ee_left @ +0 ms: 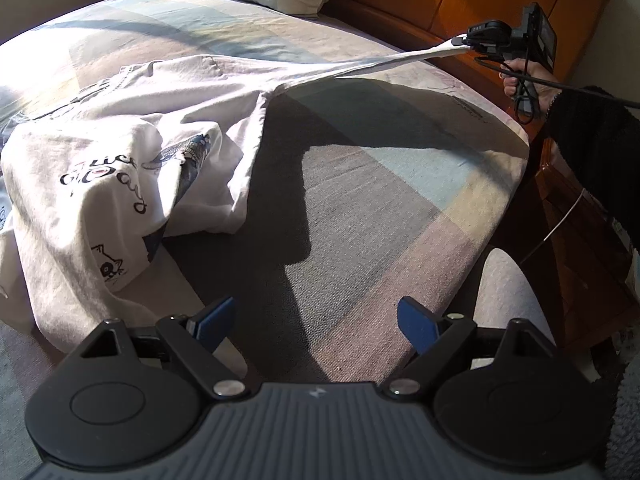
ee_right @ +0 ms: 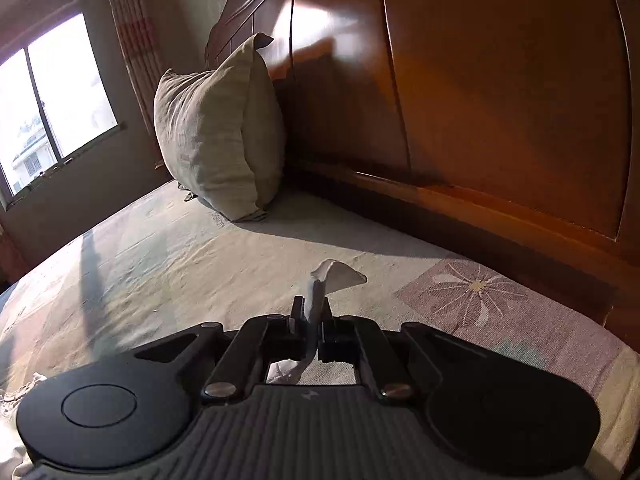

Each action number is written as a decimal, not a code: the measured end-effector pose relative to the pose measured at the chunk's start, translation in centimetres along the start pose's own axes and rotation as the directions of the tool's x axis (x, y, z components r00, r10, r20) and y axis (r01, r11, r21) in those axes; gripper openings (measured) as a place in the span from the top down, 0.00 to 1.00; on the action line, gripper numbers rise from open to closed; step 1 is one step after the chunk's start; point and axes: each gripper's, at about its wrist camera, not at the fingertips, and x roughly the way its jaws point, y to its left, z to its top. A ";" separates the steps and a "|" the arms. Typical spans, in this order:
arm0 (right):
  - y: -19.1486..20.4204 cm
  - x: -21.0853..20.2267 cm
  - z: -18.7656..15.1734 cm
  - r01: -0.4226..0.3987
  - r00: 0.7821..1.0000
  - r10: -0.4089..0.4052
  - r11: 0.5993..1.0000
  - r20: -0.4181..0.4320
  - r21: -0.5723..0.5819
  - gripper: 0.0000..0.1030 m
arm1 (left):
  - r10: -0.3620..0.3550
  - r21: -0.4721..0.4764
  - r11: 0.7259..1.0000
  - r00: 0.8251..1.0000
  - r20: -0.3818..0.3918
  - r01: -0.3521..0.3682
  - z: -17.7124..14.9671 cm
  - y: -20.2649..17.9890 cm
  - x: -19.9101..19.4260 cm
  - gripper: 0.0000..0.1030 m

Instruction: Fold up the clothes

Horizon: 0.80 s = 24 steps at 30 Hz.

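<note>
A white T-shirt (ee_left: 120, 168) with black lettering and a small cat print lies crumpled on the left of the bed. One corner of it is stretched up and to the right in a long taut strip. My right gripper (ee_left: 460, 41) is shut on that corner, held by a hand in a dark sleeve. In the right wrist view the white T-shirt's corner (ee_right: 334, 274) sticks out past the closed right gripper (ee_right: 312, 312). My left gripper (ee_left: 316, 320) hovers open over the bare sheet, just right of the shirt's near edge, with nothing between its blue fingers (ee_left: 216, 320).
The bed (ee_left: 380, 208) wears a pastel patchwork sheet. A pillow (ee_right: 216, 136) leans on the wooden headboard (ee_right: 480, 100) at the far end. The bed's right edge drops to a dark wooden side table (ee_left: 580, 216). A window (ee_right: 52, 104) lights the room.
</note>
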 end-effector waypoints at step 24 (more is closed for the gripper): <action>8.5 -7.3 -9.7 -0.084 0.967 0.033 0.978 -0.252 -0.193 0.45 | 0.048 -0.005 0.999 0.996 0.077 -0.048 -1.9 0.7 -2.7 0.14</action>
